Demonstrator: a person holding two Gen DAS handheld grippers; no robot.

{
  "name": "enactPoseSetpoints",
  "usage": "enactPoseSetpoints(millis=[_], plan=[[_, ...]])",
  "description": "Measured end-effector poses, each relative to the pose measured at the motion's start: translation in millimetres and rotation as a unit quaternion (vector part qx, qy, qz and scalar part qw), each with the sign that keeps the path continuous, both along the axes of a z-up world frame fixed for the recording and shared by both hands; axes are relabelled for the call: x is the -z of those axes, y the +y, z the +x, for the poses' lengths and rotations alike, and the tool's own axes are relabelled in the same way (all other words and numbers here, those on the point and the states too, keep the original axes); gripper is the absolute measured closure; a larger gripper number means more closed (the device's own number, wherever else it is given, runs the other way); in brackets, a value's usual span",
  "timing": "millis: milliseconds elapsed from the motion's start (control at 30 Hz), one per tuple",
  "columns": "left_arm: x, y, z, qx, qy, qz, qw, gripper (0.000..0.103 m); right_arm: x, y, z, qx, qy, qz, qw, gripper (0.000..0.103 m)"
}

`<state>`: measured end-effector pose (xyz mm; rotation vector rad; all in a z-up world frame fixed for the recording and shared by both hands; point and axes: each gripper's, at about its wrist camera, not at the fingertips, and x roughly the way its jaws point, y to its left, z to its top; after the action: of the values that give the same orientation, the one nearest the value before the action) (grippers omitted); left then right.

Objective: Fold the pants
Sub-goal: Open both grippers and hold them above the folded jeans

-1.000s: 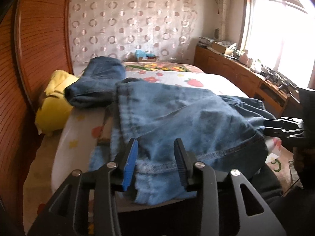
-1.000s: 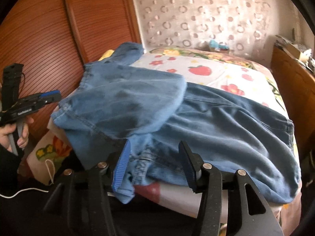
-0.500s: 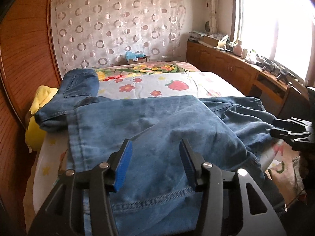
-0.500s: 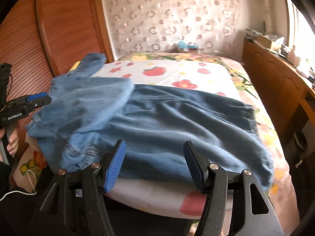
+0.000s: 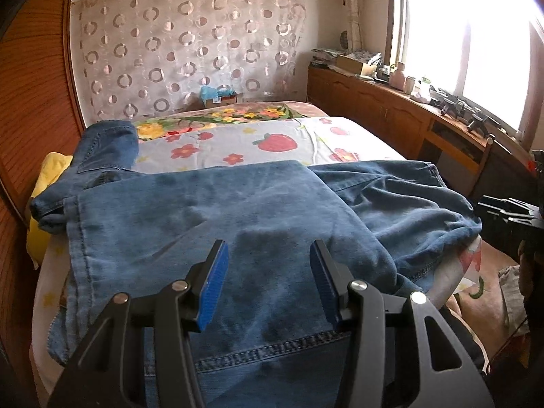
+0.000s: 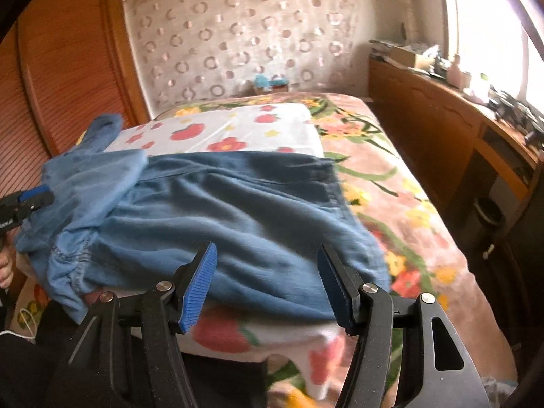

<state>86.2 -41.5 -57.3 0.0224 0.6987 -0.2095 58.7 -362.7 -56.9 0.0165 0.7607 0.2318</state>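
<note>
Blue denim pants (image 5: 217, 224) lie across the near end of the bed, one part folded over the other; they also show in the right wrist view (image 6: 238, 217). My left gripper (image 5: 268, 282) is open and empty, just above the folded denim near a stitched hem. My right gripper (image 6: 267, 282) is open and empty, over the pants' near edge at the bed's front. The left gripper shows at the left edge of the right wrist view (image 6: 30, 200); the right gripper shows at the right edge of the left wrist view (image 5: 506, 210).
The bed (image 5: 282, 142) has a strawberry and flower sheet. A yellow cloth (image 5: 44, 183) lies at the bed's left, against a wooden wardrobe (image 6: 61, 78). A wooden sideboard (image 5: 384, 108) with clutter runs under the window. A small box (image 5: 217, 97) sits at the headboard.
Both grippers have pulled back and turned right, away from the pants. The right gripper has let go of the hem it was around. The folded layer now lies flat.
</note>
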Motion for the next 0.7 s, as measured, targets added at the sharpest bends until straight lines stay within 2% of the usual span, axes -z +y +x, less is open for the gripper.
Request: enactPoseSetpoints(millis=[367,700], plan=[[13,-16,5,0.015,0.018,-0.005,0.9997,0.054,14,-39,5,0.047,0.012,-0.009,0.999,0.040],[42,-14,15,0.017,0.063,-0.016,0.9977,0.054,32,-48,11,0.062,0.033,-0.005,0.998,0.040]])
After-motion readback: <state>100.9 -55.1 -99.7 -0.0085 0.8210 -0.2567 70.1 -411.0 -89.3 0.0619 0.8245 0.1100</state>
